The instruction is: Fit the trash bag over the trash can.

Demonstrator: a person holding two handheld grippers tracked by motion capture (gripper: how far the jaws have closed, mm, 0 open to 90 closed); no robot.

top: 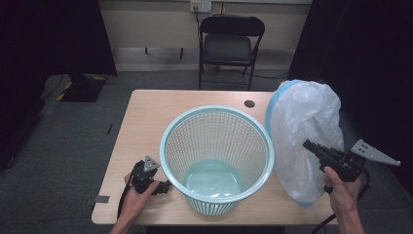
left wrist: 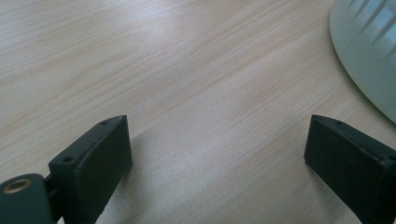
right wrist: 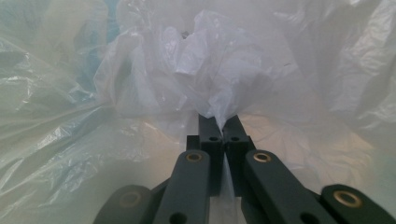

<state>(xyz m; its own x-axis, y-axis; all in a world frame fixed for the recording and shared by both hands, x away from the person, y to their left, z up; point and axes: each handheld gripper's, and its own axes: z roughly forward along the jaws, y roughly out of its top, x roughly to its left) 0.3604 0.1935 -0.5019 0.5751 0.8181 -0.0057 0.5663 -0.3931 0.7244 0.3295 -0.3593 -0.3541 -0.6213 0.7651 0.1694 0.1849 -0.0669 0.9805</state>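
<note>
Table [top: 146, 109]: light wood, a small dark hole near its far edge.
Basket [top: 216, 158]: pale green mesh, upright at the table's middle, open top.
Bag [top: 302, 139]: white translucent plastic, bulging, standing just right of the basket.
Right gripper [top: 308, 145]: jaws pressed together on a fold of the bag.
Left gripper [top: 167, 185]: low on the table beside the basket's base, jaws wide apart, nothing between them.
Chair [top: 229, 41]: dark, beyond the table.

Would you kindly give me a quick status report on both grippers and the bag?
Left gripper open, low over the table beside the basket. Right gripper shut on the plastic bag, held up. Basket empty; nothing obstructing.
</note>
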